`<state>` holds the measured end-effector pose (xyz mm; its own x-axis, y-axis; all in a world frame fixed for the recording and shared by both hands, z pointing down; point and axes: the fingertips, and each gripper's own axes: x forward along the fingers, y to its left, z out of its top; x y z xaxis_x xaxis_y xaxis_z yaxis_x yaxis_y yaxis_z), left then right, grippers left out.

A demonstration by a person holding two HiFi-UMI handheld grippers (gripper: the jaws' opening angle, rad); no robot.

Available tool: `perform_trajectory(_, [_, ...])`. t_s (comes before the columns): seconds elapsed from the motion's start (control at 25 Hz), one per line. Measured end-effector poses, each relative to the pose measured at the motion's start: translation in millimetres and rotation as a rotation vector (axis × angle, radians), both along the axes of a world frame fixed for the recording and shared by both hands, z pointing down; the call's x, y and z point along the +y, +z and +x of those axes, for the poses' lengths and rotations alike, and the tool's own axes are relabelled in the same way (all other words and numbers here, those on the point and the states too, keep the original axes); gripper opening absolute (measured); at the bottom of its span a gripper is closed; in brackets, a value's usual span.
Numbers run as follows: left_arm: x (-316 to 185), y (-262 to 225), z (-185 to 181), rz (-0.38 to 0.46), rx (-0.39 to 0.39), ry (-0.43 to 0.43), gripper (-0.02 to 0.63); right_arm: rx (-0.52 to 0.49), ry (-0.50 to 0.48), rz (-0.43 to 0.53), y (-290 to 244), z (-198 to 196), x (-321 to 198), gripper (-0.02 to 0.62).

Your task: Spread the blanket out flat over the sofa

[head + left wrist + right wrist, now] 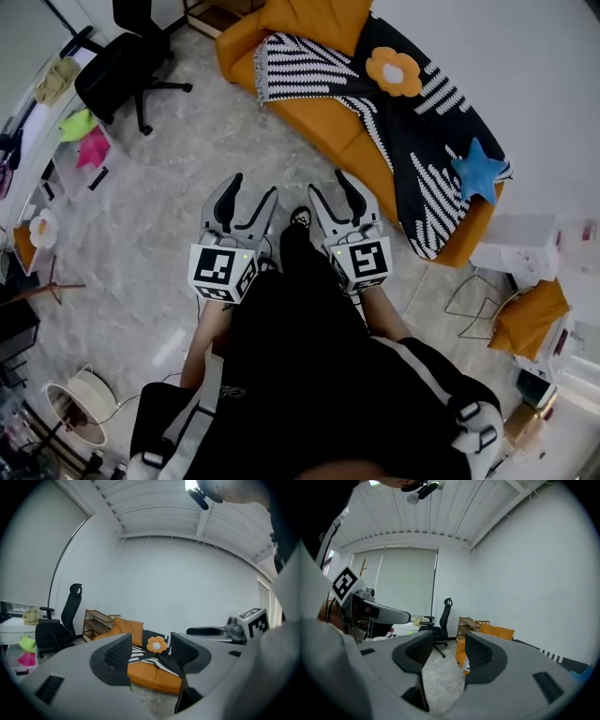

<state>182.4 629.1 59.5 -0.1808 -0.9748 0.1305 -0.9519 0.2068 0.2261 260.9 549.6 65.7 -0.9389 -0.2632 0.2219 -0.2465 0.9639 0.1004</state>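
An orange sofa stands at the top right of the head view. A black blanket with white stripes lies over its seat and back, one striped end near the left arm. On it rest an orange flower cushion and a blue star cushion. My left gripper and right gripper hover side by side over the floor, short of the sofa, both open and empty. The left gripper view looks between the open left gripper at the sofa and blanket. The right gripper points past the sofa's end.
A black office chair stands at the upper left, a wooden shelf beyond the sofa's end. A white desk with bright cloths lines the left side. A white box and an orange seat sit right of the sofa.
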Motion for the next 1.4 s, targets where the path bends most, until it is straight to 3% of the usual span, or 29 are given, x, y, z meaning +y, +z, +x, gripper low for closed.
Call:
perform_trajectory(0.2, [-40.4, 0.0, -20.3, -0.013, -0.012, 0.004, 0.245, 0.004, 0.011, -0.018, 2.2, -19.1, -42.0, 0.227])
perform_trajectory(0.52, [-152.9, -6.6, -38.2, -0.032, -0.021, 0.088, 0.244, -0.003, 0.116, -0.032, -1.7, -15.1, -154.1, 0.233])
perform_trajectory(0.92, [-292.6, 13.4, -8.1, -0.106, -0.003, 0.235, 0.245, 0.003, 0.259, -0.093, 17.8, 28.2, -278.9, 0.233])
perform_trajectory(1.16, [-347.4, 24.4, 9.2, -0.163, -0.013, 0.342, 0.244, -0.009, 0.373, -0.142, 31.8, 55.4, -325.1, 0.231])
perform_trajectory(1.4, [-394.3, 45.7, -1.8, -0.200, -0.004, 0.423, 0.244, 0.019, 0.480, -0.176, 57.9, 62.2, -362.1, 0.230])
